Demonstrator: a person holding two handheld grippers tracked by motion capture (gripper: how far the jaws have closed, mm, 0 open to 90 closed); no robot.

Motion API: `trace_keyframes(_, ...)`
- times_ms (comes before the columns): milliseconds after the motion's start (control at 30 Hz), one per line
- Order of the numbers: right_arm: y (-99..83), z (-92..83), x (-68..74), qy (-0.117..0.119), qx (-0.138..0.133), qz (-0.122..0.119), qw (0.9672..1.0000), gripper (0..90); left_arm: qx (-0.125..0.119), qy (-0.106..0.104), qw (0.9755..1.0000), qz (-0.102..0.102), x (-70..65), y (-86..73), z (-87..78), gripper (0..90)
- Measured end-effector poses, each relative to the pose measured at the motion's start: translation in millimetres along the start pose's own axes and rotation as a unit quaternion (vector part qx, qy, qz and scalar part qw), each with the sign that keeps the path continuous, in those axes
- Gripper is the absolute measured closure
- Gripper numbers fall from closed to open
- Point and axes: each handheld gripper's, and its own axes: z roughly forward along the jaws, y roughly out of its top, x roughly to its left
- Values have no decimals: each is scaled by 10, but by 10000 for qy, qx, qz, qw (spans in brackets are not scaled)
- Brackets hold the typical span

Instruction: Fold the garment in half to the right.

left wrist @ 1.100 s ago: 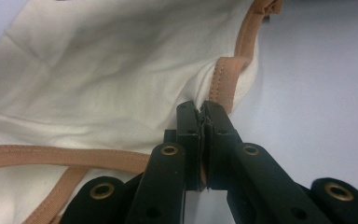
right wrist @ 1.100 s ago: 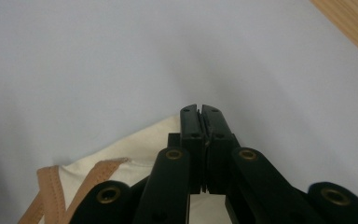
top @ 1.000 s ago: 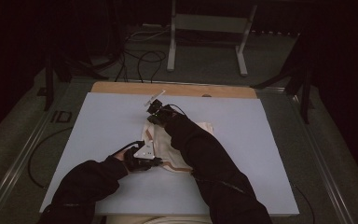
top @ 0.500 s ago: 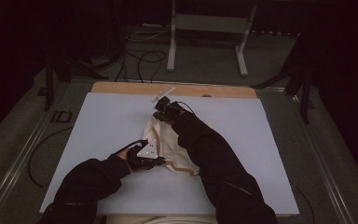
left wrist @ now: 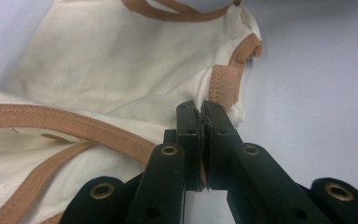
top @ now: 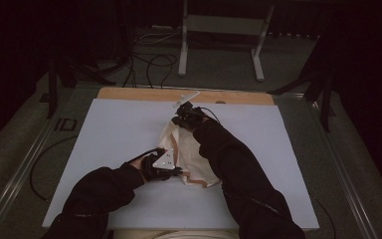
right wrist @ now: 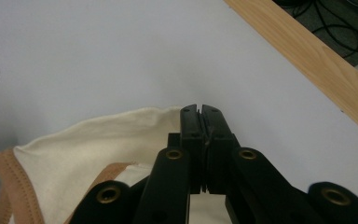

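A cream cloth bag with tan trim and straps (top: 189, 152) lies crumpled in the middle of the white table (top: 114, 129). My left gripper (top: 176, 172) is shut on its near edge; in the left gripper view the jaws (left wrist: 201, 116) pinch the cream fabric (left wrist: 121, 60) beside a tan strap end (left wrist: 223, 84). My right gripper (top: 179, 117) holds the far edge, lifted a little off the table. In the right gripper view its jaws (right wrist: 201, 114) are pressed together on the cream cloth edge (right wrist: 98, 135).
A wooden strip (top: 129, 93) runs along the table's far edge, also seen in the right gripper view (right wrist: 317, 70). Behind the table stand a metal frame (top: 219, 45) and loose cables (top: 149, 62) on the floor. Metal rails (top: 25, 159) flank the table.
My right gripper has moved away toward the far edge and upward, pulling the bag's far edge with it and stretching the cloth out. The left gripper has stayed in place.
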Motion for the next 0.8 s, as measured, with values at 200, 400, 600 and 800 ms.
trace_keyframes(200,-87,-129,-80,-52,-82,115,9999,890,-11,-21,10000,47,-9,71,27,880)
trace_keyframes(400,-187,-251,-148,-112,-150,230,9996,890,5,-74,9999,137,-17,151,56,880)
trace_keyframes(600,-284,-361,-227,-160,-195,351,9991,890,2,-88,9997,244,-25,233,80,879)
trace_keyframes(800,-343,-469,-287,-217,-233,411,9987,889,33,-126,9993,355,-29,311,118,879)
